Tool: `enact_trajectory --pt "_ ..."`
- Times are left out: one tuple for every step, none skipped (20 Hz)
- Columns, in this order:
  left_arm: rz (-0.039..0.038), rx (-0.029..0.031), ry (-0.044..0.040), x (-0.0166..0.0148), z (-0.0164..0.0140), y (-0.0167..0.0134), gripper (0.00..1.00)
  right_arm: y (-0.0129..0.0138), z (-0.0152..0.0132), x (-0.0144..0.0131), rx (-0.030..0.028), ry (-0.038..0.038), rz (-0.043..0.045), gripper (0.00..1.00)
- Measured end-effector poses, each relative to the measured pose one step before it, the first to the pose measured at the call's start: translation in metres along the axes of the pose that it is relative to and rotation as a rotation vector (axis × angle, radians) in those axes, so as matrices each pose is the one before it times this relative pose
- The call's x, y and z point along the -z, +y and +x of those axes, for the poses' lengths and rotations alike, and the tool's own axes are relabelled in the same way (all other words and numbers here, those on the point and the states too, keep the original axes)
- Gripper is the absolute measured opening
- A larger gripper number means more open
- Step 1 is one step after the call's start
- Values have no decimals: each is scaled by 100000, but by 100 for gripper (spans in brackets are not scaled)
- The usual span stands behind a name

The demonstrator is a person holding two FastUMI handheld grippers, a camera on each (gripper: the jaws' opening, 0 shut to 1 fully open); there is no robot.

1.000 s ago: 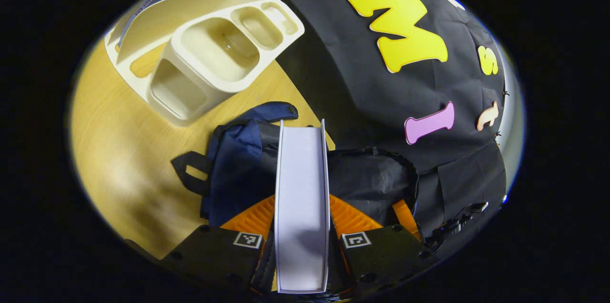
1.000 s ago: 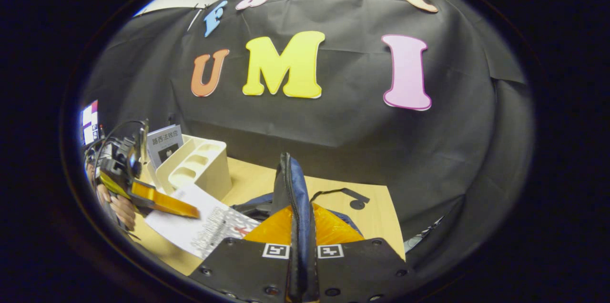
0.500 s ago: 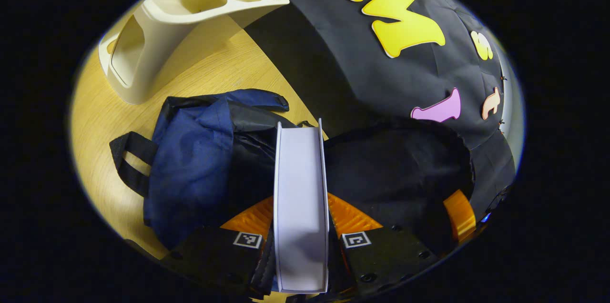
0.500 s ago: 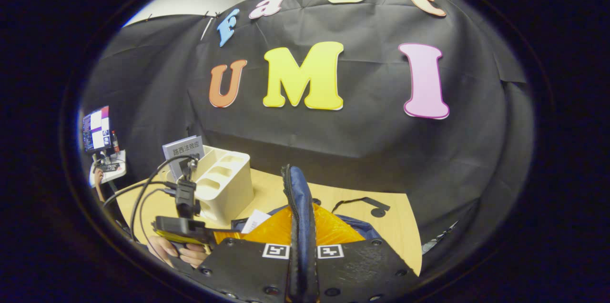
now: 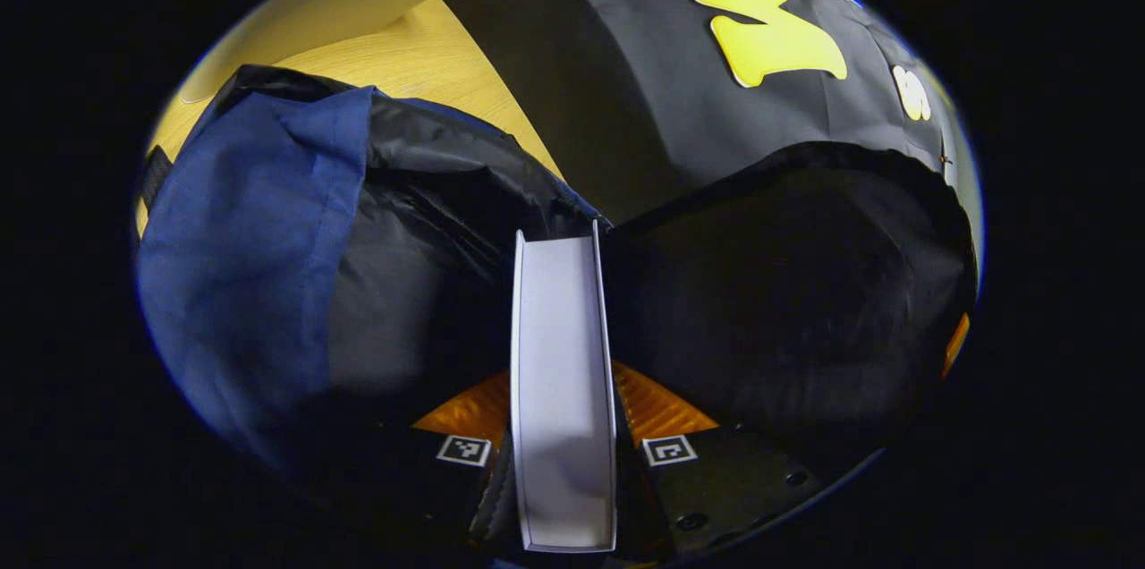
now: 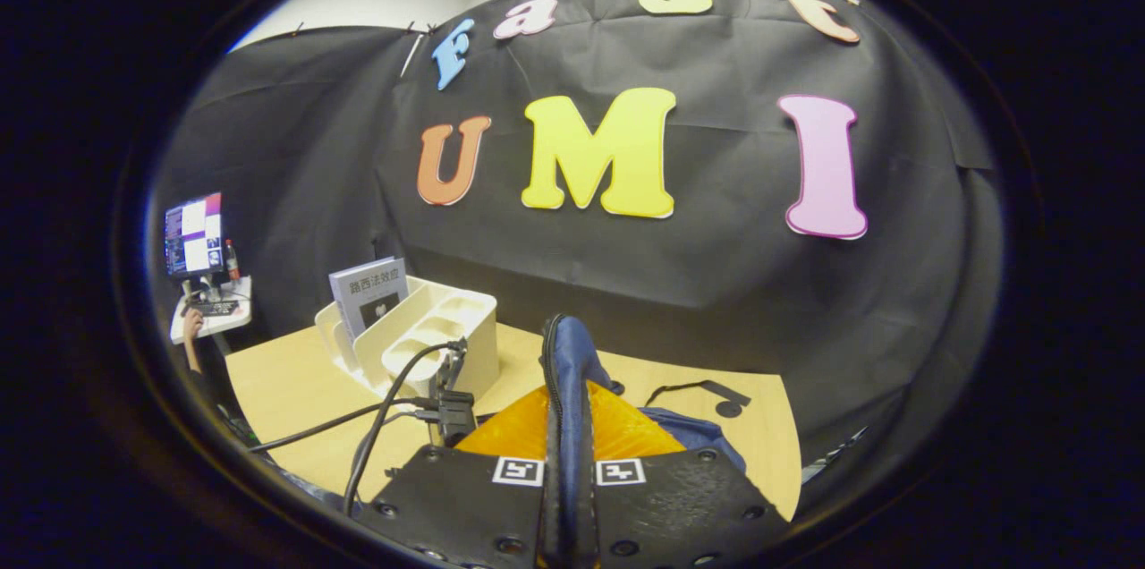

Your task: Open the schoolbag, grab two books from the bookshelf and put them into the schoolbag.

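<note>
Navy cloth and black lining of the schoolbag [image 5: 259, 220] now crowd the left gripper view from 9 to 3 o'clock, far larger than half a second ago. Left gripper [image 5: 564, 426] clamped on a white book [image 5: 562, 372], fore-edge up, leading end at the bag's dark mouth; likely the first book, about to be lowered in. Right gripper [image 6: 570, 462] pinched on the bag's zipper rim [image 6: 565, 372], holding the mouth open, as before. Bookshelf [image 6: 420, 341] at 9 o'clock in the right gripper view, second book [image 6: 368, 290] standing in it. Cables [image 6: 385, 408] trailing across the wooden table [image 6: 286, 390]. Slack lining could snag the corners.
</note>
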State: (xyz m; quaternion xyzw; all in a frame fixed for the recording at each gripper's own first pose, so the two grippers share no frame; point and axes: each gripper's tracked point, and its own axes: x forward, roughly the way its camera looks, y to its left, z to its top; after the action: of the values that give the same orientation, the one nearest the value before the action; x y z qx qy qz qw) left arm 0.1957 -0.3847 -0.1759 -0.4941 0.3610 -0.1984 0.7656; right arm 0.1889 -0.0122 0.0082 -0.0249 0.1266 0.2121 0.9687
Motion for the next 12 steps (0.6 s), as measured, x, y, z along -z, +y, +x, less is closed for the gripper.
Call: enact_trajectory --pt "2901 -5786 388 -7 51 1138 49 -978 31 290 3606 -84 -642 10" --pt "2760 -6334 1492 29 121 1478 52 -560 83 384 1876 669 -542 6" --pt "-925 -1608 1717 137 15 513 67 -150 -64 446 649 643 130 7" --pt "-987 -2048 1996 222 -84 694 71 -155 -62 273 281 512 668 10" --pt "-618 -784 1836 173 -20 482 76 -99 45 310 119 422 467 7" --pt "-54 -553 23 -301 -389 188 79 -98 -63 158 302 59 -139 6" --pt "629 -1243 164 -159 -255 313 81 -147 20 50 844 -75 -386 6" --pt "-654 330 540 -89 -408 119 80 -100 -28 33 1069 -65 -688 6" --pt "-1622 -1509 -181 -283 -449 404 81 -58 -33 180 1004 71 -579 7" --pt "-983 443 -71 -333 -555 24 83 -36 -9 175 803 508 -308 7" --pt "1392 -1154 140 44 -482 277 94 -71 26 550 830 1169 114 7" --pt "1319 -109 -80 -72 -592 120 84 -205 74 335 1367 817 310 6"
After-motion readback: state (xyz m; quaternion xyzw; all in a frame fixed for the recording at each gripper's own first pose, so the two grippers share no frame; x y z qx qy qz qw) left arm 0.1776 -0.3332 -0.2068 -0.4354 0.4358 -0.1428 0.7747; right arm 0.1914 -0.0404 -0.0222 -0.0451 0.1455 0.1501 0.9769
